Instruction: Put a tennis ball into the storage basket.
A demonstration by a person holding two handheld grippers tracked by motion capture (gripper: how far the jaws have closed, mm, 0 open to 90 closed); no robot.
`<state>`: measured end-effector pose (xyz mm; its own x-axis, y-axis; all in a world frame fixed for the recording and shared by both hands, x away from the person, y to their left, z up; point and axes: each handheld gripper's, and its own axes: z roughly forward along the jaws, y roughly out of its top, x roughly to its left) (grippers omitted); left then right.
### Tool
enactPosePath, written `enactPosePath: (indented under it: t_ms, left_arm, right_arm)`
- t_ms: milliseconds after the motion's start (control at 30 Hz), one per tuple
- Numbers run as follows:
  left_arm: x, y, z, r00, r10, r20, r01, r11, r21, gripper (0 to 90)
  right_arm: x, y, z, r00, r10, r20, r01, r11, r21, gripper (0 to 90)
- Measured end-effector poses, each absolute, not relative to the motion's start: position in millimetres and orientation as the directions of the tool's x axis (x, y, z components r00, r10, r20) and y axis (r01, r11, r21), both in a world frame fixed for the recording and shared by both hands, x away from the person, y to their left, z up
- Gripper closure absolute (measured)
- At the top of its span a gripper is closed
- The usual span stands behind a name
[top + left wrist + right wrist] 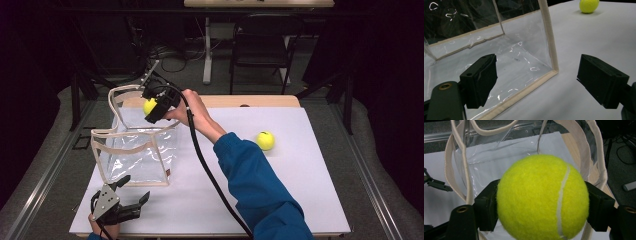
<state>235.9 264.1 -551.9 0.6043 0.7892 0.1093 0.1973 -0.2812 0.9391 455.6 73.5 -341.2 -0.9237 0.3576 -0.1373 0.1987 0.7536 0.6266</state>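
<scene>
A clear plastic bag (136, 150) with cream trim and handles stands open on the white table (280, 190). My right gripper (152, 109) is shut on a yellow tennis ball (149, 106) (542, 197) and holds it above the bag's (499, 157) far rim. A second tennis ball (265, 140) (589, 5) lies on the table to the right. My left gripper (131, 191) (537, 85) is open near the table's front left edge, close to the bag's (524, 57) lower corner, with nothing between its jaws.
The person's blue sleeve (260, 190) and the right gripper's black cable (210, 175) cross the table's middle. A dark chair (262, 45) and a table leg (207, 50) stand on the floor behind. Black rails (45, 170) run along the table's left side.
</scene>
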Motion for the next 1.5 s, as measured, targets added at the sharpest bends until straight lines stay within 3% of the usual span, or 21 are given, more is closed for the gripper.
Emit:
enactPosePath:
  t_ms: [967, 1033, 1100, 1300, 1500]
  left_arm:
    - [235.7, 264.0, -552.2, 0.609, 0.786, 0.108, 0.195, -0.28, 0.94, 15.9]
    - [235.9, 264.0, -552.1, 0.609, 0.786, 0.109, 0.194, -0.281, 0.94, 15.9]
    - [235.9, 264.1, -552.2, 0.61, 0.785, 0.109, 0.196, -0.282, 0.939, 15.9]
    - [235.6, 263.5, -552.2, 0.614, 0.782, 0.111, 0.193, -0.285, 0.939, 15.9]
    - [235.1, 263.0, -552.0, 0.61, 0.784, 0.115, 0.193, -0.288, 0.938, 15.9]
  right_arm:
    - [461.8, 80.7, -360.6, -0.924, 0.367, -0.104, 0.235, 0.762, 0.604, 24.3]
    - [462.5, 80.9, -361.6, -0.923, 0.37, -0.104, 0.237, 0.76, 0.605, 21.6]
    - [462.2, 80.4, -359.8, -0.915, 0.387, -0.115, 0.239, 0.748, 0.619, 13.1]
    - [460.1, 67.4, -350.2, -0.901, 0.418, -0.114, 0.246, 0.71, 0.66, 3.3]
    - [457.1, 41.6, -341.2, -0.898, 0.431, -0.083, 0.251, 0.659, 0.709, 1.5]
